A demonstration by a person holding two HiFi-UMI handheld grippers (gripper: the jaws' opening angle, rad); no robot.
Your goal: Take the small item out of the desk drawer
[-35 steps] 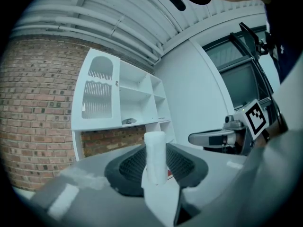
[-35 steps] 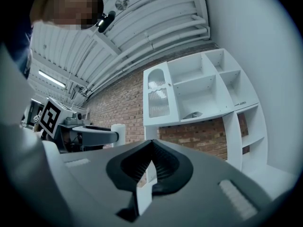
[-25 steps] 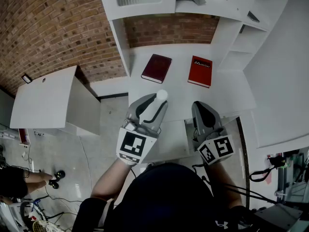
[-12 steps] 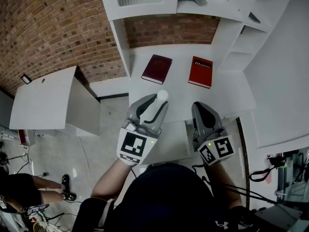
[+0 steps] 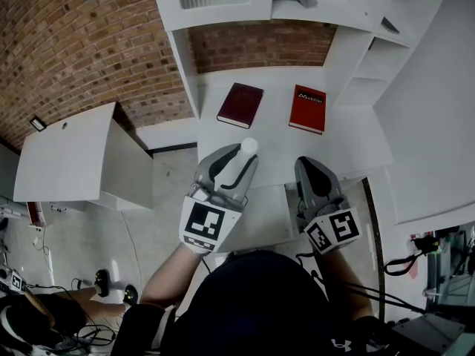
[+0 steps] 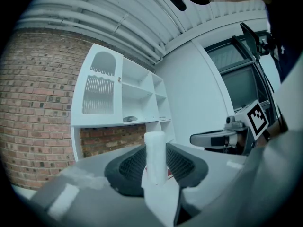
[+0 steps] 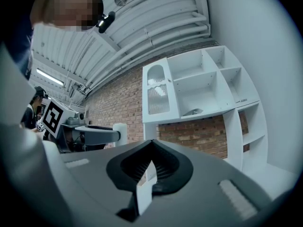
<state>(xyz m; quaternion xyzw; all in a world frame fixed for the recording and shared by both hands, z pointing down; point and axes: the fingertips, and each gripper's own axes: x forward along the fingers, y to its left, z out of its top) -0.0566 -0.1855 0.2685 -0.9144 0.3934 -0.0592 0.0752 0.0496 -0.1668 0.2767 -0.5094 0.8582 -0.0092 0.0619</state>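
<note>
My left gripper (image 5: 245, 154) hovers over the front edge of the white desk (image 5: 349, 136), shut on a small white cylinder (image 5: 249, 146) that sticks up past its fingertips. In the left gripper view the white cylinder (image 6: 155, 150) stands upright between the dark pads (image 6: 187, 167). My right gripper (image 5: 307, 162) hangs beside it to the right, shut and empty; its jaws (image 7: 150, 162) meet with nothing between them. A white drawer (image 5: 263, 213) shows below the desk edge between the two grippers, its inside hidden.
A dark red book (image 5: 240, 104) and a bright red book (image 5: 307, 110) lie on the desk. White shelving (image 5: 371, 65) rises behind and to the right, against a brick wall (image 5: 74, 43). A white cabinet (image 5: 74, 154) stands at left. A person (image 5: 30, 325) is on the floor, bottom left.
Both grippers stay where they were, the left still shut on the white cylinder. Only the person on the floor at bottom left has shifted.
</note>
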